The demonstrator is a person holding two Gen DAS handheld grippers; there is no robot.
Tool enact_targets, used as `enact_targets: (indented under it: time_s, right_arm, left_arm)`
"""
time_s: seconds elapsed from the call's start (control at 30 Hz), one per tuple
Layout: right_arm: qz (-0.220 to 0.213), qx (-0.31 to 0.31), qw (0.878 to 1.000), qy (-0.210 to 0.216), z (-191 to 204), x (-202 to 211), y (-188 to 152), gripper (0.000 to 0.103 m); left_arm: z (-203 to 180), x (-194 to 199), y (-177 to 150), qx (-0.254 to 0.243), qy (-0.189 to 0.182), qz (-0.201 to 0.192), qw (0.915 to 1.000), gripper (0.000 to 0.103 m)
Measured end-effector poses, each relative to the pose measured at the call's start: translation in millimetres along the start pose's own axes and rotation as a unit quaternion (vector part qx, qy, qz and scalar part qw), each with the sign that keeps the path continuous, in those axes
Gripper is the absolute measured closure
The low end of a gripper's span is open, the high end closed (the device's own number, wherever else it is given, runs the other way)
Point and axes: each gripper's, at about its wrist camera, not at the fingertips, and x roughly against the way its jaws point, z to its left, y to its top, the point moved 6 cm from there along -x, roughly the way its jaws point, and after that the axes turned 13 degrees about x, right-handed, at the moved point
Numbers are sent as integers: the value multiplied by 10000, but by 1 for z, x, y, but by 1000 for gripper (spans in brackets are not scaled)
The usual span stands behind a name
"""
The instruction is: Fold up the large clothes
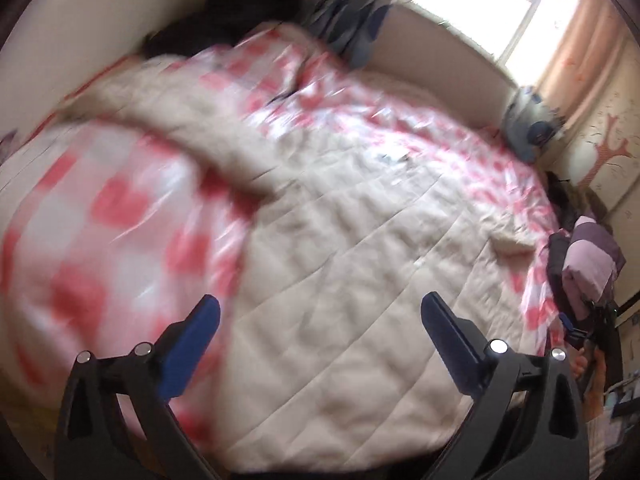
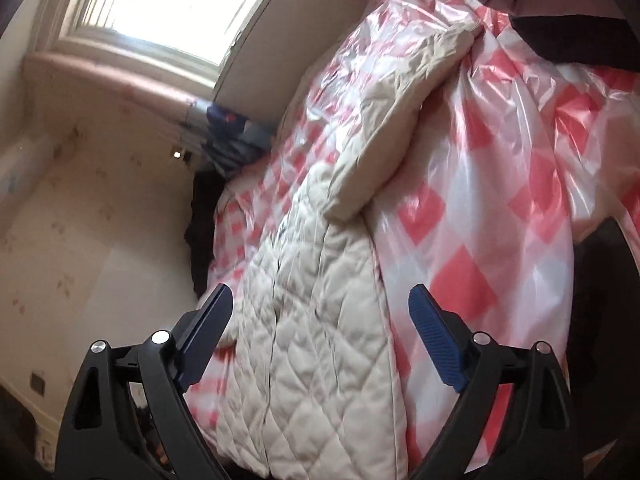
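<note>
A: Where's the garment?

B: The cream quilted coat (image 1: 340, 272) lies spread on the bed, over a pink-and-white checked plastic sheet (image 1: 100, 216). In the left wrist view its body fills the middle, and a sleeve (image 1: 168, 136) runs off toward 10 o'clock. In the right wrist view the coat (image 2: 320, 360) sits dead ahead, with a folded-over sleeve (image 2: 384, 152) at 12 o'clock.

A: And the jaws?

B: Both stand wide with nothing between them. The left gripper (image 1: 320, 316) and the right gripper (image 2: 320, 308) each hover above the coat, holding no cloth.

A: So what's the step?

B: I'd judge it a re-grip between folds. To do it well, pick a fresh edge: the left should reach to the sleeve at 10 o'clock, the right to the hem nearest it at 6 o'clock.

A: Any traps?

B: The sheet looks slippery and crinkled; pinch only the padded fabric, not the plastic beneath. Bite through the thick quilting fully, lift both sides level, and lay the fold straight along the stitched lines.
</note>
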Motion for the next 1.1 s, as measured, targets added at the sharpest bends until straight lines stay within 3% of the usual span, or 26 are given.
enact_targets:
  time_s: [0.2, 0.37, 0.53, 0.63, 0.7, 0.73, 0.77, 0.8, 0.83, 0.97, 1.03, 1.1]
  right_arm:
    - [-527, -621, 9958, -420, -58, -45, 90, 17]
    - [-714, -802, 9885, -1064, -106, -82, 159, 17]
    - [-309, -433, 9731, -2242, -149, -127, 200, 17]
    - [-317, -636, 9621, -2631, -179, -137, 211, 17]
    - [-504, -861, 9603, -2607, -196, -139, 216, 17]
    - [-590, -973, 9592, -2589, -203, -140, 219, 21]
    - [-686, -943, 9626, -2445, -205, -140, 222, 33]
    - [-715, -860, 9651, -2366, -206, -140, 226, 58]
    - [-699, -831, 9634, -2449, -207, -139, 229, 93]
    - [-1102, -118, 9694, -2190, -179, -126, 240, 96]
    - [-1522, 384, 9650, -2100, -155, -111, 239, 96]
    - [-1782, 446, 9589, -2161, -150, -99, 233, 94]
  left_arm:
    - [-96, -101, 4, 199, -640, 54, 9977, 7]
    - [-148, -168, 2, 202, -558, -94, 9982, 7]
    - [-144, -204, -6, 7, -276, -581, 9979, 7]
    - [-123, -216, -13, 270, -240, -186, 9992, 7]
    - [-121, -215, -11, 337, -296, -187, 9988, 7]
    - [-122, -212, -11, 321, -282, -268, 9987, 7]
    - [-123, -210, -11, 278, -308, -328, 9986, 7]
    - [-124, -209, -11, 237, -312, -355, 9986, 7]
    - [-125, -209, -12, 212, -296, -367, 9987, 7]
    - [-127, -213, -17, 153, -201, -366, 9990, 7]
    - [-130, -212, -17, 80, -146, -430, 9989, 7]
    - [-133, -210, -19, -32, -106, -507, 9987, 7]
